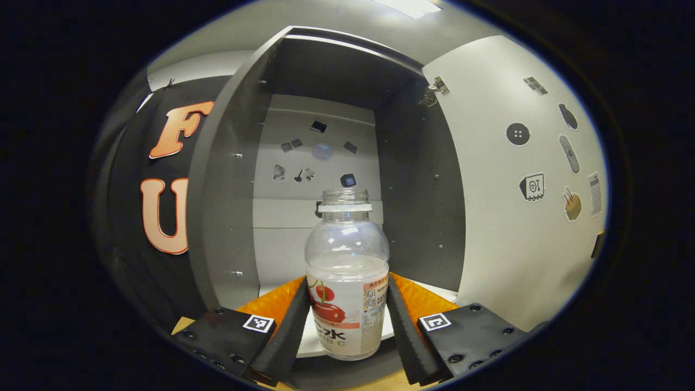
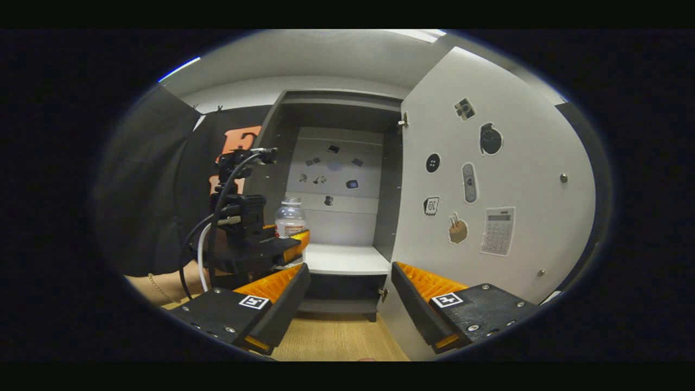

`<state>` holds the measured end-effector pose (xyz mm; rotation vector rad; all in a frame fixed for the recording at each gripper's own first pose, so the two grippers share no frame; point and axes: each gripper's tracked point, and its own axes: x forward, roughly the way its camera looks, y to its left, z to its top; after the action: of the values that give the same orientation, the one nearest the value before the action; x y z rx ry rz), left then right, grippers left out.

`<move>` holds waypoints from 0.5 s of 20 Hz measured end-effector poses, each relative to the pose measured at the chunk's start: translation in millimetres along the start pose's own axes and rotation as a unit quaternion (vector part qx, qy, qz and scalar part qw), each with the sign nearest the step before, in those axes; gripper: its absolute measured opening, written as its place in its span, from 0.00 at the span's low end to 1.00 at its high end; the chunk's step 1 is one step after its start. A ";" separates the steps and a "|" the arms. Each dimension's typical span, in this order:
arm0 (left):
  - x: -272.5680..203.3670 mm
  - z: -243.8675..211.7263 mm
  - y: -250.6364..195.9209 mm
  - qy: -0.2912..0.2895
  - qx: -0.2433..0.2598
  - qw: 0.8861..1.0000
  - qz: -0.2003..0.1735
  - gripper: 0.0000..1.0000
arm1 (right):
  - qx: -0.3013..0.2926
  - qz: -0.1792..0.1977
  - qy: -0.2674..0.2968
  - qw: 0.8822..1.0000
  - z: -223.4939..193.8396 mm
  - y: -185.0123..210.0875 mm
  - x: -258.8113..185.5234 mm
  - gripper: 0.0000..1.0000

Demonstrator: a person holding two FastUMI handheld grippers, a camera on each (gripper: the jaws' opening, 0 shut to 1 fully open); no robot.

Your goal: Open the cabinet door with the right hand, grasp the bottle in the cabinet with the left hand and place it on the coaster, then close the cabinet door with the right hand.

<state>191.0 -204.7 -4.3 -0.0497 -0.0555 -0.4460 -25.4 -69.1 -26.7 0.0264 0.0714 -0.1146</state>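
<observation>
A clear, uncapped bottle [image 1: 347,260] with a red-fruit label stands upright between my left gripper's fingers, which press on both of its sides at label height. My left gripper [image 1: 347,282] is shut on it at the front of the open cabinet [image 1: 326,70]. In the right gripper view the bottle [image 2: 290,216] and the left gripper [image 2: 288,245] sit at the cabinet's front left corner, with a hand behind them. My right gripper [image 2: 350,269] stands open and holds nothing, low in front of the cabinet, beside the open door [image 2: 488,179].
The white door [image 1: 516,228], covered in stickers, is swung wide to the right. A white shelf [image 2: 347,259] forms the cabinet floor. Wooden tabletop [image 2: 336,336] lies below the cabinet. A cable [image 2: 209,239] trails from the left gripper.
</observation>
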 end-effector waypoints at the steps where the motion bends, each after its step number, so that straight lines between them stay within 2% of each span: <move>1: -10.9 -1.6 0.3 0.003 -0.001 1.000 0.006 0.82 | -0.001 0.010 -0.002 1.000 0.3 2.1 -5.5 0.93; 3: -33.7 -7.8 1.7 0.011 -0.006 1.000 0.021 0.82 | -0.002 0.032 -0.003 0.999 -1.4 6.2 -16.8 0.93; 4: -45.7 -12.1 1.2 0.017 -0.011 0.999 0.029 0.82 | -0.003 0.042 -0.003 0.999 -2.2 7.6 -22.1 0.89; 5: -57.8 -16.0 2.0 0.023 -0.015 0.999 0.037 0.82 | -0.004 0.052 -0.005 0.999 -2.7 8.8 -27.2 0.93; 6: -70.6 -20.0 4.5 0.028 -0.018 0.998 0.047 0.82 | -0.006 0.063 -0.009 0.998 -2.4 10.2 -32.3 0.89; 8: -97.2 -25.8 11.7 0.034 -0.013 0.997 0.074 0.82 | -0.009 0.089 -0.016 0.996 -4.1 14.4 -38.9 0.96; 10: -123.6 -33.0 19.1 0.039 -0.003 0.994 0.101 0.82 | -0.009 0.112 -0.019 0.993 -8.4 18.7 -44.1 0.96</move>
<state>89.4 -136.4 -46.0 -0.0434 0.0274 -0.2462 -67.5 -45.3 -31.5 0.0135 0.0312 0.1101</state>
